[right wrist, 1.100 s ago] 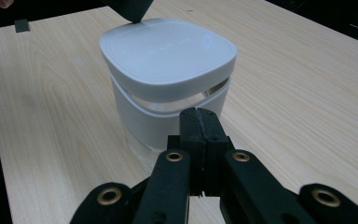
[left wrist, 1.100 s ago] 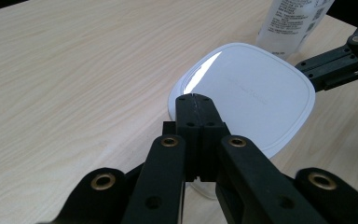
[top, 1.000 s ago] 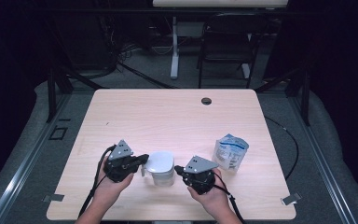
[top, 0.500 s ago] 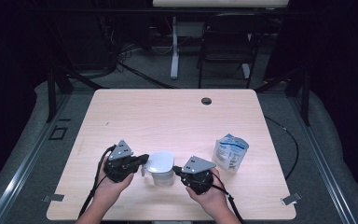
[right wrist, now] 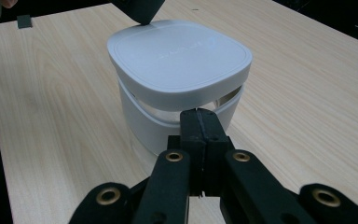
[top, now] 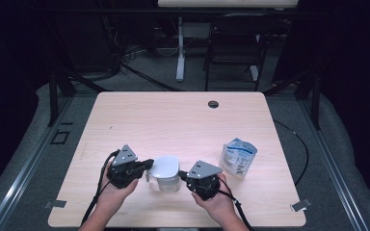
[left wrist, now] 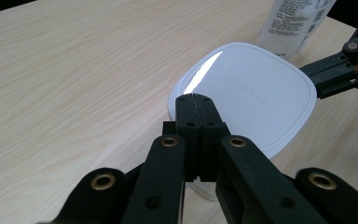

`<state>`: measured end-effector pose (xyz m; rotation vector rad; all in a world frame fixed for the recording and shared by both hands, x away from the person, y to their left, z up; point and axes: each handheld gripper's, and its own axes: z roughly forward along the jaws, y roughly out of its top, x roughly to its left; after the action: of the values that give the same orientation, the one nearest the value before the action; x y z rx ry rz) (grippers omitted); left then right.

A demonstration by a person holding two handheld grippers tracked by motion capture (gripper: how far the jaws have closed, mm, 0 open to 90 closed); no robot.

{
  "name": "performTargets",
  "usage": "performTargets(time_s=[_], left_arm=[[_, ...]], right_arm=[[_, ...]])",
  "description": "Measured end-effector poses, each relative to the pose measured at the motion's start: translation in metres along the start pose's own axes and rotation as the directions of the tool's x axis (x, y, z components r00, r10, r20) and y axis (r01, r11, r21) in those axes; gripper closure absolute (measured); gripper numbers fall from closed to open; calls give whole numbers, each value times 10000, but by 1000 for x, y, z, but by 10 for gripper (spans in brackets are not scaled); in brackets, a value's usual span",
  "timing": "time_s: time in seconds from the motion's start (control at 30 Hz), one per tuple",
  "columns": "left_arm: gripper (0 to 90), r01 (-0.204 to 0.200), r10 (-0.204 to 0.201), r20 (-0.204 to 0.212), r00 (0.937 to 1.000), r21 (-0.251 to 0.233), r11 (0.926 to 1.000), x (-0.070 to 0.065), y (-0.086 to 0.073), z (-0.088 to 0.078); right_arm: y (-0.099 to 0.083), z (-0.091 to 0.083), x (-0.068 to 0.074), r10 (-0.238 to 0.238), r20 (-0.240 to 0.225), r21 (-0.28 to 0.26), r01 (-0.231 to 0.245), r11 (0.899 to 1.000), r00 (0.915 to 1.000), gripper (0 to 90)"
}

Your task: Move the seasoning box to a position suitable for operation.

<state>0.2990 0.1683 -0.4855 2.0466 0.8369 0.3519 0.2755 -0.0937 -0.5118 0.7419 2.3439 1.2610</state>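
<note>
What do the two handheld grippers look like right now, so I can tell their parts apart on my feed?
Both the left gripper and the right gripper are matte black, each topped by a grey three-cornered plate and trailing a black cable. Their black fingers sit on linkage bars with brass-coloured pivot rivets. The forearms are bare, no sleeves.

Far half of desk (top: 173, 115) bare, free passage. Near centre blocked: white container (top: 165, 172) hemmed by left gripper (top: 147, 164) and right gripper (top: 182, 175). Pouch (top: 238, 157) stands just right of them.
</note>
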Motion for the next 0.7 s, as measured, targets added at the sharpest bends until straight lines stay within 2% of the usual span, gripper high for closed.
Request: performTargets(time_s=[0.3,0.7], left_arm=[[900,-49,49,-25,10000,22,10000,1,-1,-1],[883,134,-136,-109,9998,-181,9997,4,-7,-3]], right_arm=[[5,-2,1,21,47,-241,-20,9997,10000,900],[9,-3,2,-68,24,-306,69,9995,10000,900]])
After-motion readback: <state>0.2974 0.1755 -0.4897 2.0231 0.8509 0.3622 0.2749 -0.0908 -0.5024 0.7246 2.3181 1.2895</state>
